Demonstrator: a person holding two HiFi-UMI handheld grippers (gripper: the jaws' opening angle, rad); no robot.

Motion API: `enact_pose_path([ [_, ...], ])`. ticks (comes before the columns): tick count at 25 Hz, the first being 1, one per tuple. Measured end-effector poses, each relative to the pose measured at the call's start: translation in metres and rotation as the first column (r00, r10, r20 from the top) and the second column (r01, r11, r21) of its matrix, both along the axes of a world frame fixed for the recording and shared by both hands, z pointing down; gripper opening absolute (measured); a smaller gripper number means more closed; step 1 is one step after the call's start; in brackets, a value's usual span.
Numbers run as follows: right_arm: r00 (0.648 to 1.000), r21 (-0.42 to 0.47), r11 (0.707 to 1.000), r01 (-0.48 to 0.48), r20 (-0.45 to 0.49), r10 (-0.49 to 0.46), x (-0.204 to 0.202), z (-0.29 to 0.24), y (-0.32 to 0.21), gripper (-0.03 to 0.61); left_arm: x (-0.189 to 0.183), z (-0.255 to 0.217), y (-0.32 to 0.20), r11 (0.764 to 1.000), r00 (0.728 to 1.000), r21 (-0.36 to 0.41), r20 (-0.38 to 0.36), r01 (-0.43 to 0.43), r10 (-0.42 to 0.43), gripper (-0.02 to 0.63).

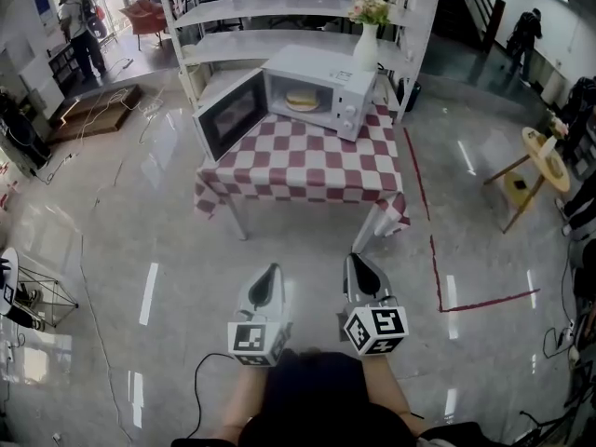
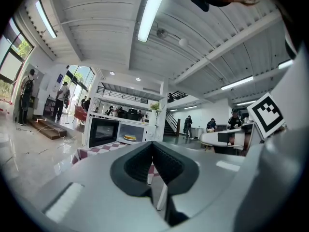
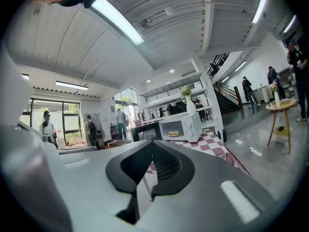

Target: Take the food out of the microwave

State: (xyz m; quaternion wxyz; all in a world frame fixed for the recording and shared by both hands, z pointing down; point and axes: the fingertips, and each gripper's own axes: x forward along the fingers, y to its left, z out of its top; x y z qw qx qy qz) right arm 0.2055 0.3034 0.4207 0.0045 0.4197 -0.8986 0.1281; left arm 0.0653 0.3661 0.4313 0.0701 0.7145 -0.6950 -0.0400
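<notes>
Shiny floor (image 1: pixel 140 212) surrounds the table (image 1: pixel 307 170) under the microwave (image 1: pixel 346 101) (door (image 1: pixel 230 115) open, food (image 1: pixel 302 101) inside). Left gripper (image 1: pixel 272 270) and right gripper (image 1: pixel 358 261) hover far from the microwave, jaws pressed together.

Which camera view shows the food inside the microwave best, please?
The head view: the food sits unobstructed in the open microwave, seen from above. Both gripper views show it only as a small, distant yellow patch.

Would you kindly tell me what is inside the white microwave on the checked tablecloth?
The white microwave has its door swung open; inside lies one flat, round, yellowish food item. What it rests on is too small to tell.
</notes>
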Motion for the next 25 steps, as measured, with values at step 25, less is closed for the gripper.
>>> enact_pose_path([
  [25, 0.999, -0.036, 0.999, 0.038, 0.005, -0.038, -0.002, 0.018, -0.043, 0.000, 0.002, 0.015, -0.039, 0.998, 0.999, -0.028, -0.016, 0.048, -0.049, 0.011],
])
